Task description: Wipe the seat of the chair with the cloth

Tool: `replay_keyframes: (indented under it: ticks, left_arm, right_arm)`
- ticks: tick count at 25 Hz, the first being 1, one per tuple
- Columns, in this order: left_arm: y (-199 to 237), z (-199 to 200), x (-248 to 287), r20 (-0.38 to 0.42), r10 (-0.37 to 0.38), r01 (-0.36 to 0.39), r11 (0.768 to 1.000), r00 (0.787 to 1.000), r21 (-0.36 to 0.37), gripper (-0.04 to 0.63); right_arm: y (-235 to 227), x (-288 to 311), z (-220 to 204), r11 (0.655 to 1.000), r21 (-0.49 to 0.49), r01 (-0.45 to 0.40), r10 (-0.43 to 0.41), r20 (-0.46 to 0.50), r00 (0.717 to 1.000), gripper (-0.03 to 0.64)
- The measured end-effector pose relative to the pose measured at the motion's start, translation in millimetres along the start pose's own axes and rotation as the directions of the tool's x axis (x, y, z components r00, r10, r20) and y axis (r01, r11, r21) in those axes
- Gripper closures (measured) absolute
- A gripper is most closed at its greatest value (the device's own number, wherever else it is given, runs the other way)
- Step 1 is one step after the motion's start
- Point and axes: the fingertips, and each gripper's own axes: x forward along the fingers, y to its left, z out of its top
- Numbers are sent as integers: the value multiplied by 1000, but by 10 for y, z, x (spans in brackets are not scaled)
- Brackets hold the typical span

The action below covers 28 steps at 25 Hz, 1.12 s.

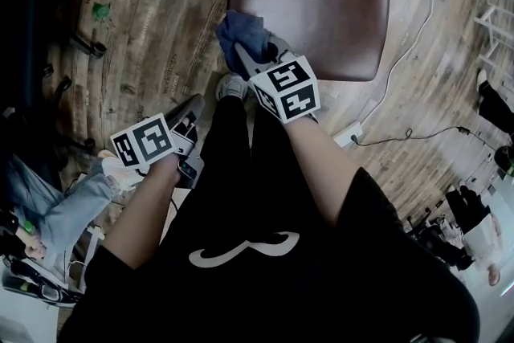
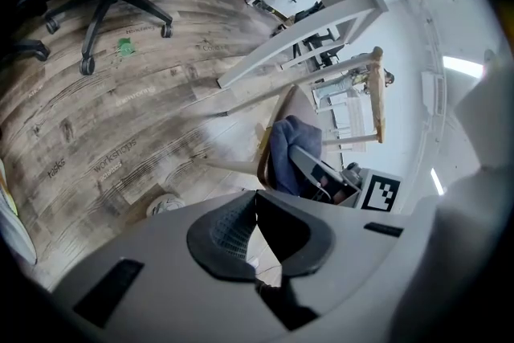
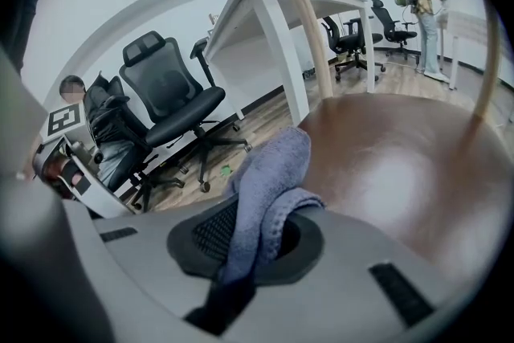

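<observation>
Cloth (image 1: 241, 32), blue and bunched, sits just left of the middle of the head view, over the left edge of the brown chair seat (image 1: 321, 4). At the far left of that view, the black wheeled foot of an office chair (image 1: 88, 4) stands on the wooden floor (image 1: 152, 52), with a small green scrap (image 1: 100, 10) beside it. Lower left, the left tongs (image 1: 191, 115) hang over the floor, well apart from the seat. Their own view shows the left tongs (image 2: 255, 233) drawn together, with only a thin wedge of floor between the pads and nothing held. Next to the right, the right tongs (image 1: 245, 56) point up at the seat's edge. In their own view the right tongs (image 3: 257, 241) are clamped on the cloth (image 3: 269, 173), which rises out of them in a fold against the glossy seat (image 3: 401, 173). At the right of the head view, a white cable (image 1: 401, 52) trails across the floor.
</observation>
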Motion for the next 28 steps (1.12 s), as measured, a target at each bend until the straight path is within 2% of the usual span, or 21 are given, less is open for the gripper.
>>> replay_keyframes:
  ticks: [6,28]
  left_arm:
    - [-93,-103,97,-9,16,-16,1000,1000,13,580]
    - [-889,-659,852,-84,7,-1,997,996,72,580]
  right_arm:
    - [-223,-180,-78,999,-5,33,-33,-1,999,568]
    - [-1596,-1296,-629,974,82,211,-213,16,977,568]
